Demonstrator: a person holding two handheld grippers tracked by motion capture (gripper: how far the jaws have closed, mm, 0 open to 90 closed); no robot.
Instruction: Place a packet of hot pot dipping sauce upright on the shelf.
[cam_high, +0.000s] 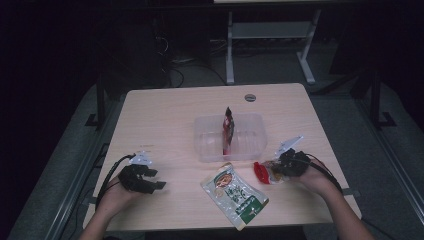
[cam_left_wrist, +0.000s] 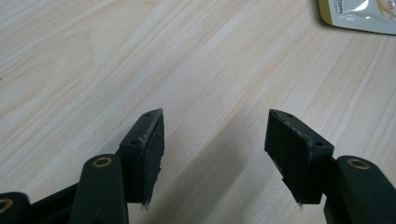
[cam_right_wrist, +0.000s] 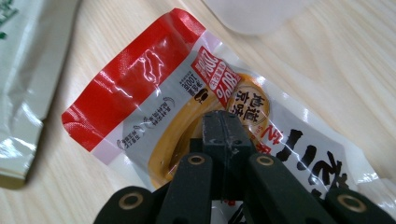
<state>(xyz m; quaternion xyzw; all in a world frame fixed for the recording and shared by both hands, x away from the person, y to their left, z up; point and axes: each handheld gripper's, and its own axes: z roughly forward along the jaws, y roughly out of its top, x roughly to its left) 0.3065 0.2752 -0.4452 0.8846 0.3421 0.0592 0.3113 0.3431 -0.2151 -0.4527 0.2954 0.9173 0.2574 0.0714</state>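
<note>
A red and white snack packet (cam_high: 260, 172) (cam_right_wrist: 140, 79) lies on the wooden table in front of the clear container. My right gripper (cam_high: 274, 169) (cam_right_wrist: 223, 117) is shut on its near end, jaws pressed together over the yellow printed part. A larger green and white pouch (cam_high: 234, 195) (cam_right_wrist: 23, 70) (cam_left_wrist: 359, 14) lies flat at the front middle. My left gripper (cam_high: 157, 179) (cam_left_wrist: 215, 140) rests low over bare table at the front left, open, with nothing between its fingers.
A clear plastic container (cam_high: 250, 150) (cam_right_wrist: 252, 14) stands mid-table with a dark red packet (cam_high: 229, 129) upright inside it. A round grommet (cam_high: 250, 97) sits near the far edge. Beyond the table are white desk legs (cam_high: 230, 50) and cables on the floor.
</note>
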